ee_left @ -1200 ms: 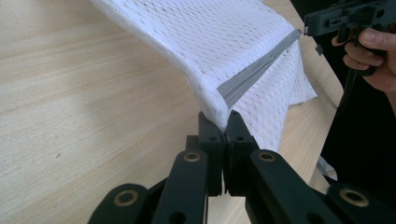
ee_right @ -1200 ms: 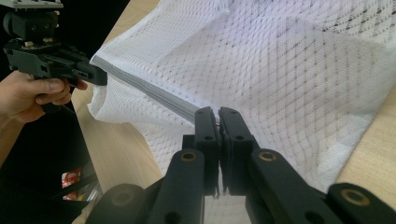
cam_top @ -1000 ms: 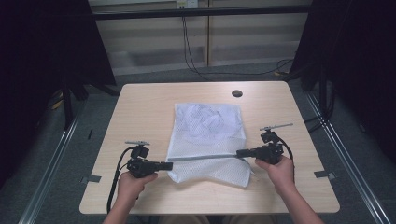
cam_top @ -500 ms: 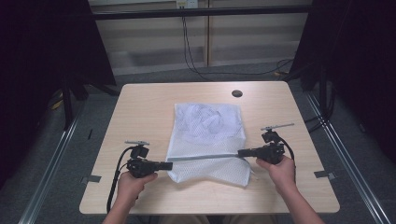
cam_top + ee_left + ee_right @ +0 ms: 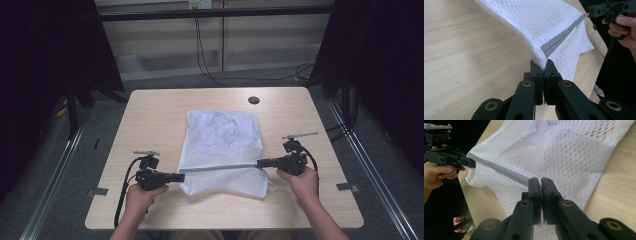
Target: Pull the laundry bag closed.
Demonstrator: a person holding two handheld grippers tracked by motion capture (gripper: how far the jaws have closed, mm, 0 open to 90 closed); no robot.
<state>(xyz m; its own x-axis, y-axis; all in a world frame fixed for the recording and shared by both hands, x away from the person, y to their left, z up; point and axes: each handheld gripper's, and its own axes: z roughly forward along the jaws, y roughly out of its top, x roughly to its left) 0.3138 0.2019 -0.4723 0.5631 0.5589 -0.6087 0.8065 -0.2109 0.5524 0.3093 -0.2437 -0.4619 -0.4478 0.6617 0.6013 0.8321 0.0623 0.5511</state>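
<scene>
A white mesh laundry bag [image 5: 223, 150] is lying flat in the middle of the wooden counter [image 5: 150, 110], and its near part is being lifted off the surface along the grey zipper strip [image 5: 220, 167], which is being stretched pretty much straight between the two tools.

The left gripper [image 5: 177, 176] is being held low near the front-left of the counter, pointing right, with the person's left hand [image 5: 142, 194] wrapped round the handle and the forearm coming in from the bottom edge. In the left gripper view the jaws are being pressed together on the bag's corner [image 5: 541, 58], right where the zipper strip ends.

The right gripper [image 5: 260, 163] is being held at the bag's right edge, pointing left, by the right hand [image 5: 300, 181]. In the right gripper view the jaws are being squeezed shut at the zipper strip's other end [image 5: 524, 181]; the mesh is probably being pinched between them, though the contact itself is being hidden behind the jaw tips.

Something white and crumpled is showing through the mesh in the far half of the bag [image 5: 220, 129], but what it is can't be made out. Both forearms are being cut off by the bottom of the high view. A dark round hole [image 5: 254, 100] is sitting near the counter's far-right part, well apart from the bag.
</scene>
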